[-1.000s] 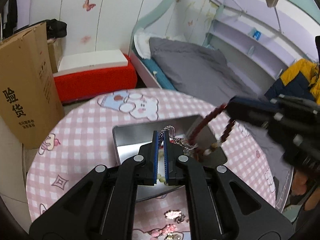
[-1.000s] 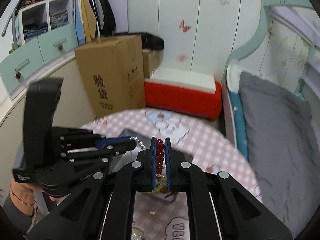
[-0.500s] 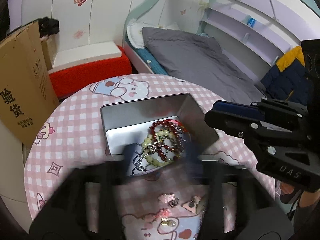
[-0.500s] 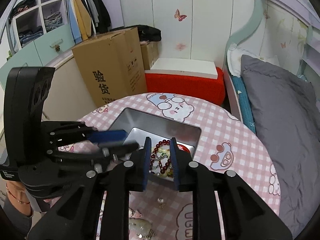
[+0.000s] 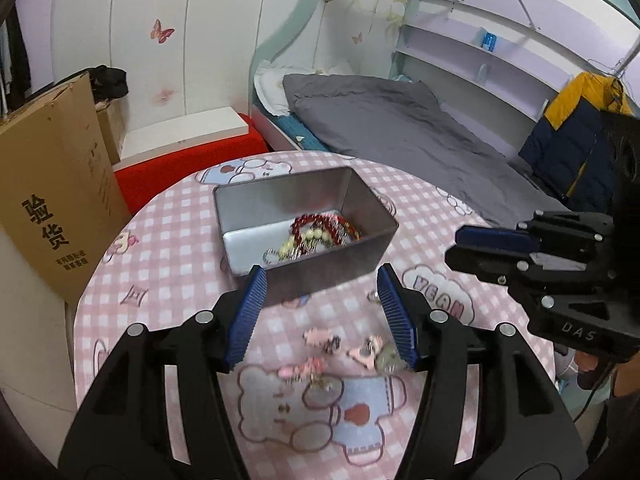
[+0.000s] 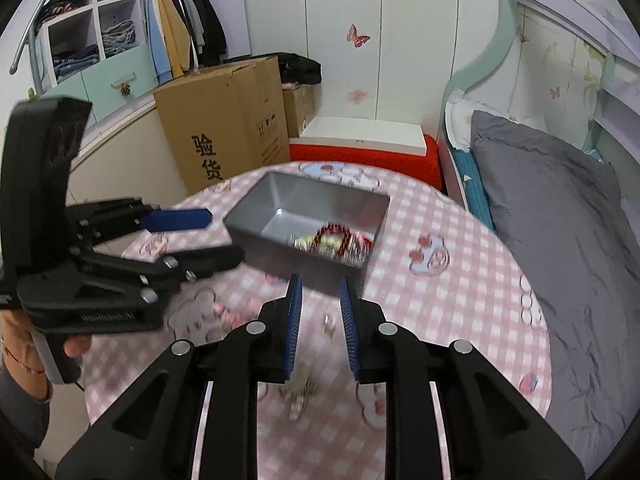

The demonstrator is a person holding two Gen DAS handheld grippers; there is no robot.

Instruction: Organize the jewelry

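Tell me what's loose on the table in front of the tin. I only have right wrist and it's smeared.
Observer: The left wrist view shows several small pink pieces on the checked tablecloth, nearer the camera than the metal tin.
Operator: Left holding any?
Observer: No. The left gripper is wide open, with nothing between its fingers; the pieces lie on the cloth below.
Operator: Where's my right gripper relative to the tin?
Observer: The right gripper is off the tin's right end, outside it and empty. The red bead bracelet lies inside the tin.
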